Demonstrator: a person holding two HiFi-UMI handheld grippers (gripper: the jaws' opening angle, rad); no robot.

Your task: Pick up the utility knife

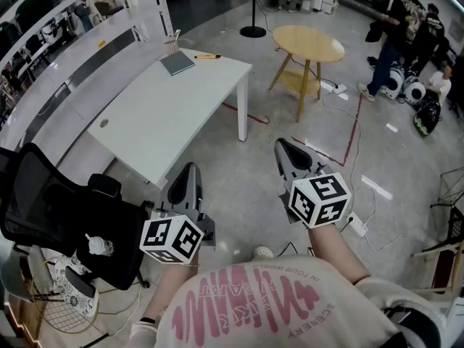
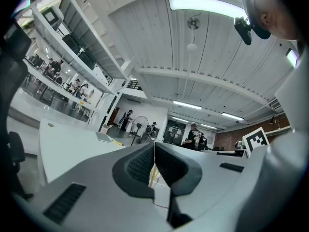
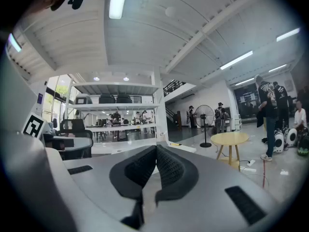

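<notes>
Open stretch of grey polished floor (image 1: pixel 261 194) between both grippers and the white rectangular table (image 1: pixel 167 114), whose top is mostly bare. The black office chair (image 1: pixel 65 209) crowds the left; the round wooden side table (image 1: pixel 308 43) stands to the right. left gripper (image 1: pixel 190 171) and right gripper (image 1: pixel 284 148): jaws fully together, nothing held. The yellow utility knife (image 1: pixel 207 56) lies flat by the table's far edge, beside the grey notebook (image 1: pixel 177 64). Its long axis runs left-right along that edge; blade end unclear.

Head view down, others level, table (image 1: pixel 167 107) shared
</notes>
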